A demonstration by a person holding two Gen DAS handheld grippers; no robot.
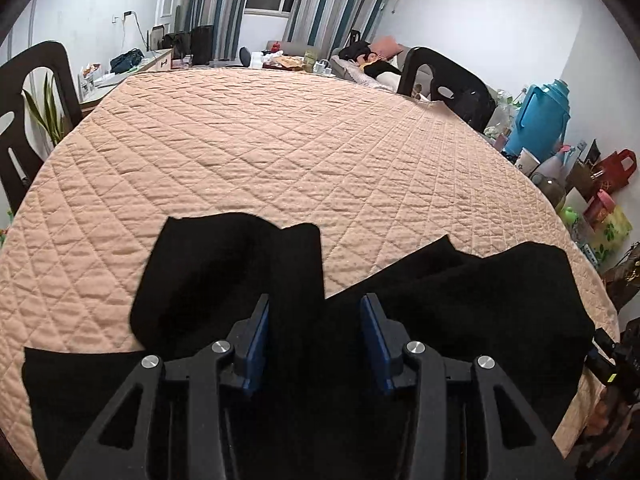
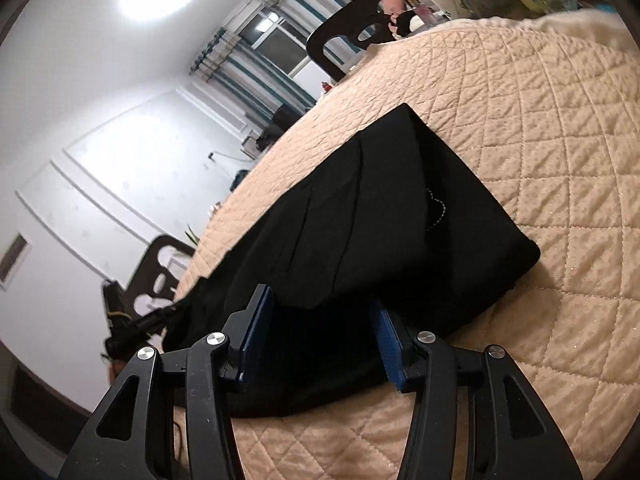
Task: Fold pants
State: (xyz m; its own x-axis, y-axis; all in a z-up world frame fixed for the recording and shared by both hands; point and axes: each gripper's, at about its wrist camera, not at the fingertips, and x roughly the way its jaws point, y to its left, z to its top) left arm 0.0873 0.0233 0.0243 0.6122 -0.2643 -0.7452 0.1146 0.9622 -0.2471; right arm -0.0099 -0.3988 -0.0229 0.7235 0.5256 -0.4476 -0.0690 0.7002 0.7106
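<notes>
Black pants lie crumpled on a peach quilted table cover. In the left wrist view a leg end sticks up ahead of my left gripper, which is open right over the black cloth. In the right wrist view the pants lie as a wide flat panel with a small stitched mark. My right gripper is open, its blue pads either side of the cloth's near edge. The other gripper shows at the left edge in the right wrist view.
Dark chairs stand at the table's left and far right. A blue thermos, bags and clutter sit beyond the right edge. A desk and curtained window are at the back. The quilt stretches far beyond the pants.
</notes>
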